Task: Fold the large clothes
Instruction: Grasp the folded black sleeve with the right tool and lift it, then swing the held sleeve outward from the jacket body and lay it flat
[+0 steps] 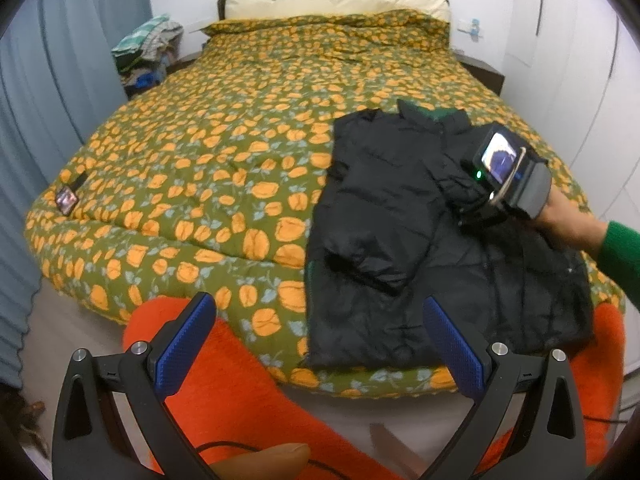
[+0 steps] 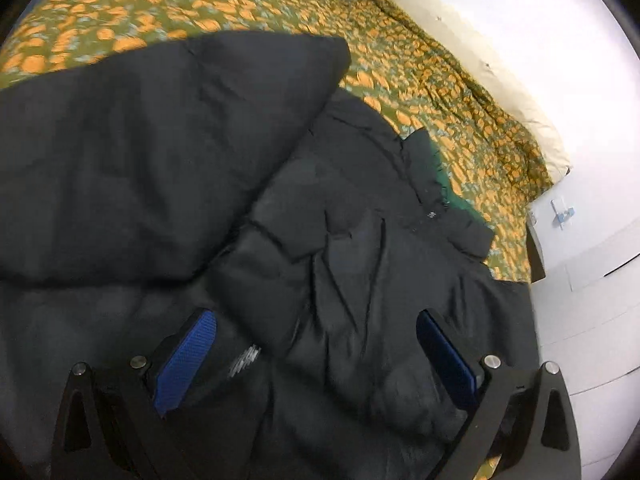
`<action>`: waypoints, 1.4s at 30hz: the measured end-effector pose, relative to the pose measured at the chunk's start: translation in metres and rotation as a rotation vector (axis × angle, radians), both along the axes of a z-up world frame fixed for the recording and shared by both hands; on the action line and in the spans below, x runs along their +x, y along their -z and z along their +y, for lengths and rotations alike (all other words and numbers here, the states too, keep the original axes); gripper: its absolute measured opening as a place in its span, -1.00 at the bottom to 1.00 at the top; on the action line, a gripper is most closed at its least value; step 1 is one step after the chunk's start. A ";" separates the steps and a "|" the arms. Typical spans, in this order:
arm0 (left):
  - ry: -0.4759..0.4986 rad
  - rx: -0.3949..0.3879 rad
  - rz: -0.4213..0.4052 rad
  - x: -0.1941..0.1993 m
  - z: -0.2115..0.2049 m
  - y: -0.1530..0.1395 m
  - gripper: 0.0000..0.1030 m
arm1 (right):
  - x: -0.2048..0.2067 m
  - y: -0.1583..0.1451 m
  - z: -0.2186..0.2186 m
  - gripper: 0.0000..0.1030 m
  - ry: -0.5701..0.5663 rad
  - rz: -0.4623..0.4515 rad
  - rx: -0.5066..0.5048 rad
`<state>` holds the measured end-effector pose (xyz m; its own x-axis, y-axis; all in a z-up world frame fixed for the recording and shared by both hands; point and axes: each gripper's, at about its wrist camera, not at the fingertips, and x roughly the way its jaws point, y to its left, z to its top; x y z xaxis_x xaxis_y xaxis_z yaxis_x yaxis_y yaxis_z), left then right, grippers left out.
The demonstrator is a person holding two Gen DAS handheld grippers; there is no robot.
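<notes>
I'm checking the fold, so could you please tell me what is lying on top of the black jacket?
One sleeve is folded across the black jacket. The right claw hovers open above it. The quilt beneath the jacket is covered, so nothing can be seen there.

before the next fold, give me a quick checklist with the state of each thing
1. Left tool open and empty: ok.
2. Right tool open, directly above the jacket: ok; whether it touches the fabric: cannot tell.
3. Left sleeve folded across the front: ok.
4. Other sleeve folded in: cannot tell; bunched, creased fabric lies between the right tool's fingers.
5. Jacket fully on the bed: not ok, its bottom hem sits at the near edge.
</notes>
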<state>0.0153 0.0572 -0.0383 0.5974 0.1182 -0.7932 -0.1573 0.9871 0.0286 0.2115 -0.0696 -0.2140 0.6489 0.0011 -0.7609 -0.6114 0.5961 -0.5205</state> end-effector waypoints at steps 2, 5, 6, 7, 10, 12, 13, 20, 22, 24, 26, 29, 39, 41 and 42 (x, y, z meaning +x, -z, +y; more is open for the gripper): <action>-0.014 -0.003 0.011 0.000 0.005 0.004 1.00 | 0.012 0.001 -0.005 0.79 0.027 0.037 0.056; -0.024 -0.021 0.028 0.001 0.011 0.011 1.00 | 0.019 -0.011 -0.015 -0.66 0.076 0.093 0.136; -0.024 -0.027 0.034 0.002 0.012 0.013 1.00 | 0.015 -0.019 -0.018 -0.75 0.088 0.071 0.161; -0.021 -0.031 0.037 0.003 0.012 0.014 1.00 | 0.012 -0.029 -0.023 -0.76 0.103 0.046 0.188; -0.006 -0.037 0.032 0.005 0.008 0.013 1.00 | -0.004 -0.071 -0.047 -0.81 0.154 -0.032 0.312; 0.006 -0.044 0.025 0.006 0.006 0.010 0.99 | -0.014 -0.101 -0.066 -0.83 0.188 -0.087 0.385; 0.012 -0.048 0.021 0.007 0.004 0.009 0.99 | -0.023 -0.119 -0.079 -0.84 0.209 -0.124 0.429; 0.045 -0.049 0.023 0.010 -0.007 0.007 0.99 | -0.074 -0.226 -0.187 -0.88 0.411 -0.377 0.695; 0.052 -0.049 0.024 0.010 -0.009 0.007 1.00 | -0.091 -0.248 -0.226 -0.88 0.495 -0.445 0.775; 0.058 -0.052 0.021 0.009 -0.010 0.006 0.99 | -0.110 -0.264 -0.265 -0.88 0.588 -0.511 0.828; 0.062 -0.056 0.022 0.009 -0.012 0.007 0.99 | -0.119 -0.266 -0.303 -0.88 0.677 -0.540 0.825; 0.078 -0.063 0.043 0.013 -0.016 0.012 1.00 | -0.121 -0.251 -0.337 -0.86 0.770 -0.489 0.804; 0.118 -0.068 0.026 0.019 -0.039 -0.001 0.99 | -0.032 -0.138 -0.201 0.41 0.431 -0.044 0.535; 0.106 -0.065 0.018 0.015 -0.037 -0.004 0.99 | -0.014 -0.119 -0.174 0.41 0.377 0.041 0.531; 0.097 -0.060 0.015 0.013 -0.034 -0.005 0.99 | 0.010 -0.109 -0.165 0.41 0.397 0.093 0.571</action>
